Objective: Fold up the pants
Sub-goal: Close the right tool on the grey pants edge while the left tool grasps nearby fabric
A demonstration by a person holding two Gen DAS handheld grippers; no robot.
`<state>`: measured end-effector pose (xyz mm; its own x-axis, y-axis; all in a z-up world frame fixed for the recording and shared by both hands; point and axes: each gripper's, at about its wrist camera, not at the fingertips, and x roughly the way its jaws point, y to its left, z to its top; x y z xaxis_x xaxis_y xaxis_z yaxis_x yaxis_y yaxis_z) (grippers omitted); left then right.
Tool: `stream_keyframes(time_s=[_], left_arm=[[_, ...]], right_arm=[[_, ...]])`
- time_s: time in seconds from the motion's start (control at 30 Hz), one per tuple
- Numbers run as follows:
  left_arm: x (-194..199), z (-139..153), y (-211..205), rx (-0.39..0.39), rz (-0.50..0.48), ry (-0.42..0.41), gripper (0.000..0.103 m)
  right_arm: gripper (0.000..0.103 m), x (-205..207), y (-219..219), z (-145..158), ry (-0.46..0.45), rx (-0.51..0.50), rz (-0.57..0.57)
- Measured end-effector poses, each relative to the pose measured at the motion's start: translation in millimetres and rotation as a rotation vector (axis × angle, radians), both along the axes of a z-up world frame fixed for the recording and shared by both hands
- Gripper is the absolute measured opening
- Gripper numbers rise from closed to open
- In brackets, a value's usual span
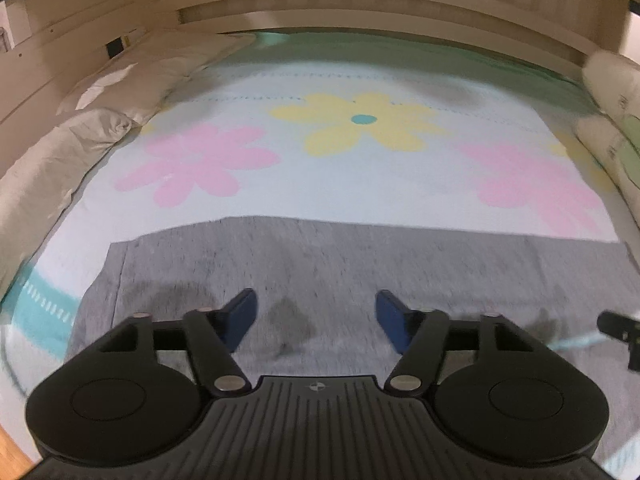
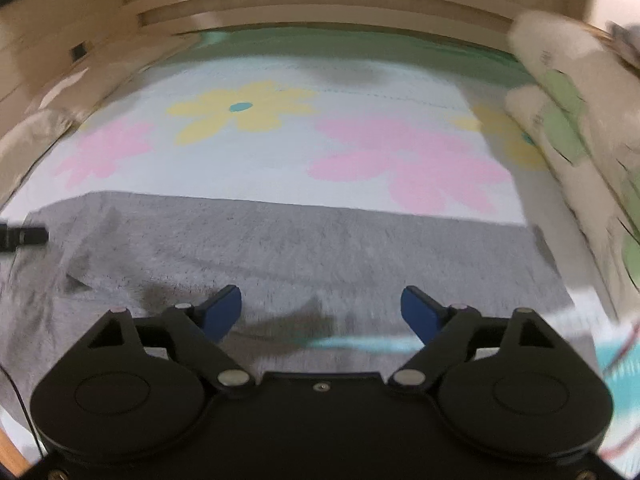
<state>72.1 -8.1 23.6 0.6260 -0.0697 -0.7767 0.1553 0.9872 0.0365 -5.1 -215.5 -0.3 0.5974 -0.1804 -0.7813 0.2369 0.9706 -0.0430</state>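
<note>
Grey pants (image 1: pixel 340 264) lie flat on a bed, spread across the near part of a flowered blanket; they also show in the right wrist view (image 2: pixel 304 244). My left gripper (image 1: pixel 316 312) is open and empty, hovering just above the grey fabric. My right gripper (image 2: pixel 322 306) is open and empty above the pants near their front edge, where a teal strip of blanket (image 2: pixel 360 344) shows. The right gripper's tip shows at the right edge of the left wrist view (image 1: pixel 618 326); the left one's tip shows at the left edge of the right wrist view (image 2: pixel 24 236).
The blanket (image 1: pixel 360 176) is pale blue with pink and yellow flowers. Beige pillows (image 1: pixel 100 120) line the left side and patterned pillows (image 2: pixel 568 120) the right. A wooden headboard (image 1: pixel 360 4) stands at the far end.
</note>
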Motion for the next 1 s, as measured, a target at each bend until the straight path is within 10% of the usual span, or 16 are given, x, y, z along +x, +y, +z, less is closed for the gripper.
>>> stream_keyframes(time_s=[0.77, 0.87, 0.93, 1.0], left_arm=[[67.7, -54.9, -2.8, -0.042, -0.053, 0.161, 0.058], [75.0, -53.9, -5.1, -0.082, -0.056, 0.191, 0.058], [75.4, -54.0, -6.5, -0.108, -0.049, 0.203, 0.058], [72.9, -55.4, -8.0, -0.113, -0.054, 0.209, 0.059]], right_arm=[[0.088, 167.2, -78.9, -119.8, 0.179, -0.010, 0.513], [0.055, 163.4, -83.7, -114.3, 0.177, 0.062, 0.513], [0.016, 161.2, -78.9, -105.3, 0.200, 0.083, 0.486], [0.013, 150.6, -68.8, -94.1, 0.188, 0.029, 0.511]])
